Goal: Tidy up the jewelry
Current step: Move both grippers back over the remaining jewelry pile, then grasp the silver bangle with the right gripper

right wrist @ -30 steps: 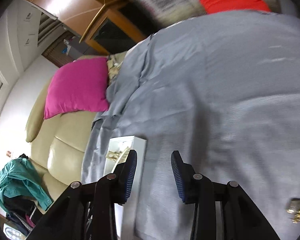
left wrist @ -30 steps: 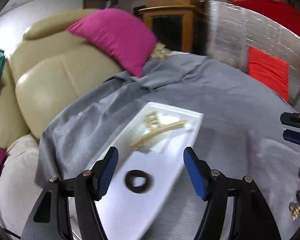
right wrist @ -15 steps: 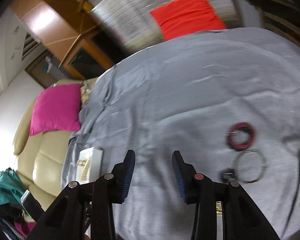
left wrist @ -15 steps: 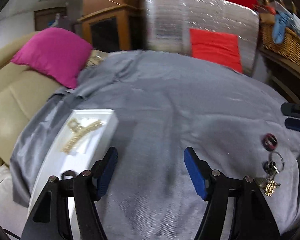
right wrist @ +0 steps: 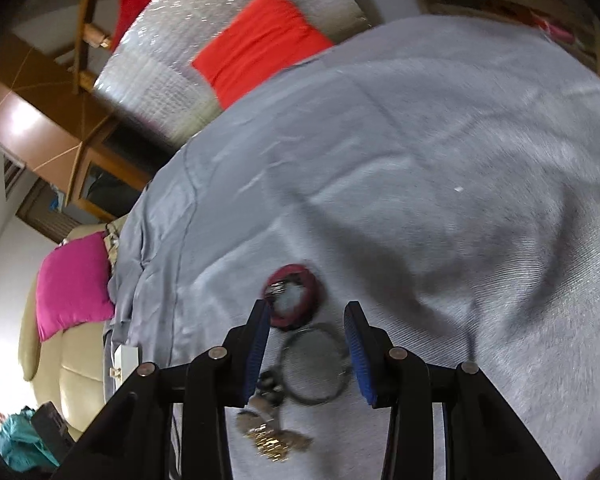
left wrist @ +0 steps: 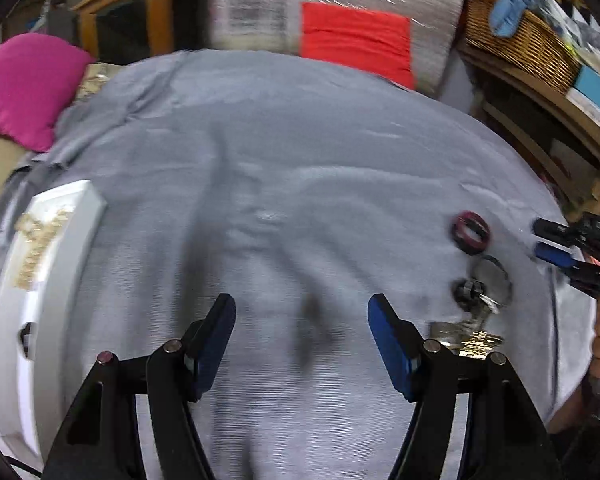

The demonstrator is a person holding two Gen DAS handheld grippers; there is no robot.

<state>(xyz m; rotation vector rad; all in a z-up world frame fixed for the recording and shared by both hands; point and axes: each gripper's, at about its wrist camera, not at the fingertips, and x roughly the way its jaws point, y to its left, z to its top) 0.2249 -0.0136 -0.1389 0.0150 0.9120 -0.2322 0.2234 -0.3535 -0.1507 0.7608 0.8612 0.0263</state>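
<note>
White tray (left wrist: 80, 216) sits at the far left edge of the grey-clothed surface (left wrist: 300, 160), gold hair clip (left wrist: 40, 236) inside it. Left hand-held gripper (left wrist: 302, 344): jaws apart, nothing between, wide bare cloth ahead. To the right, near the surface edge, a dark red ring (left wrist: 470, 232), a thin hoop (right wrist: 314, 364) and gold keys (right wrist: 274, 444) are clustered together. Right hand-held gripper (right wrist: 306, 346): jaws part-open, hoop seen between them, contact can't be told.
</note>
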